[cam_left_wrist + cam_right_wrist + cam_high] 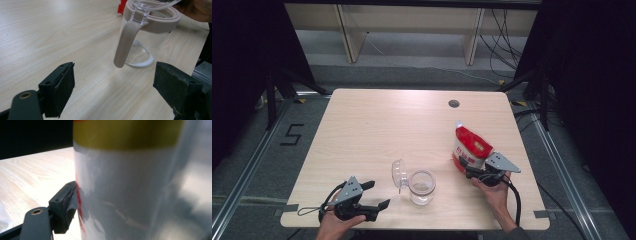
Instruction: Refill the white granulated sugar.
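Observation:
A clear glass jar (422, 187) with a beige collar stands near the table's front middle, its clear hinged lid (399, 174) swung open to the left. In the left gripper view the jar (150, 40) is close ahead, with its beige latch (124, 45) hanging down. My left gripper (378, 194) lies to the jar's left, jaws wide apart and empty (113, 87). A red and white bag (471, 146) stands upright to the jar's right. My right gripper (468, 171) is shut on the bag's lower part. One of its fingers (62, 206) presses the bag (140, 185); the other is hidden.
The wooden table (377, 125) has a round cable hole (454, 103) at the back right. A little white powder lies in the jar's bottom (142, 63). Wooden shelving (412, 25) and cables lie on the floor beyond the table, with dark curtains at both sides.

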A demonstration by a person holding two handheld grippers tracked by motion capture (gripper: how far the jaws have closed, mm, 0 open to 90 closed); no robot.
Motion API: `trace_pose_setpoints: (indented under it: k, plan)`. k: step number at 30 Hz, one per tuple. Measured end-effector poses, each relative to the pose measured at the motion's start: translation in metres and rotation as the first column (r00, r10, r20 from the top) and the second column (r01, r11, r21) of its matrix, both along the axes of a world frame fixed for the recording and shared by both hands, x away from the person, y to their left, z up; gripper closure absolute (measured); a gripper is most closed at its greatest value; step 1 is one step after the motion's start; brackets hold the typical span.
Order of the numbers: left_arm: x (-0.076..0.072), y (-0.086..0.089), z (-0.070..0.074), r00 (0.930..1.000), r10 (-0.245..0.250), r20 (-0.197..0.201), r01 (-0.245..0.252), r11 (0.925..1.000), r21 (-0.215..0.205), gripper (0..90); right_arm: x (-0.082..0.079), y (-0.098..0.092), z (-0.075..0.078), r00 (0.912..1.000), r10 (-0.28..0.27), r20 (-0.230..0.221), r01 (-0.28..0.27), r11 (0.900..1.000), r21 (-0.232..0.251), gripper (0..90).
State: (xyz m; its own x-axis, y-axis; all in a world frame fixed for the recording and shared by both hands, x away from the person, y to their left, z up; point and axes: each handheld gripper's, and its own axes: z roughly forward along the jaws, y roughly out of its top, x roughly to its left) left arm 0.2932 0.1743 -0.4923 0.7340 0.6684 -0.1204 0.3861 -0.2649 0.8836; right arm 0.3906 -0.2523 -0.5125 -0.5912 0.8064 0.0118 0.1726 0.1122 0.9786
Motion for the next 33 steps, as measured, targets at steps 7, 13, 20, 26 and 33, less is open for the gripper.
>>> trace_pose_setpoints:
  k: [7,13,20,26,33]
  plan:
    - [0.0,-0.0003,0.0001,1.0,-0.004,-0.002,0.004,1.0,-0.001,16.8,0.0012,-0.0006,-0.0016,0.9997,0.024,-0.001,-0.024,1.0,-0.01,25.4]
    - [0.0,-0.0005,0.0003,1.0,-0.005,-0.003,0.005,1.0,-0.001,16.9,0.0003,0.0021,-0.0053,0.9999,-0.014,-0.005,0.014,0.999,0.031,26.1]
    - [0.0002,-0.0009,-0.0001,0.9999,-0.012,-0.004,0.012,0.9999,-0.006,17.0,0.0007,-0.0003,-0.0044,0.9999,0.014,-0.01,-0.014,1.0,0.006,27.9]
    - [0.0,-0.0014,-0.0002,0.9999,-0.014,-0.003,0.014,0.9999,-0.008,17.2,0.0037,-0.0006,-0.004,0.9988,0.049,0.005,-0.049,0.999,-0.008,37.9]
    - [-0.0003,-0.0015,0.0004,0.9999,-0.014,0.0,0.014,0.9999,-0.005,18.2,0.0038,0.0014,-0.0038,0.9962,0.085,0.022,-0.085,0.996,0.008,45.0]
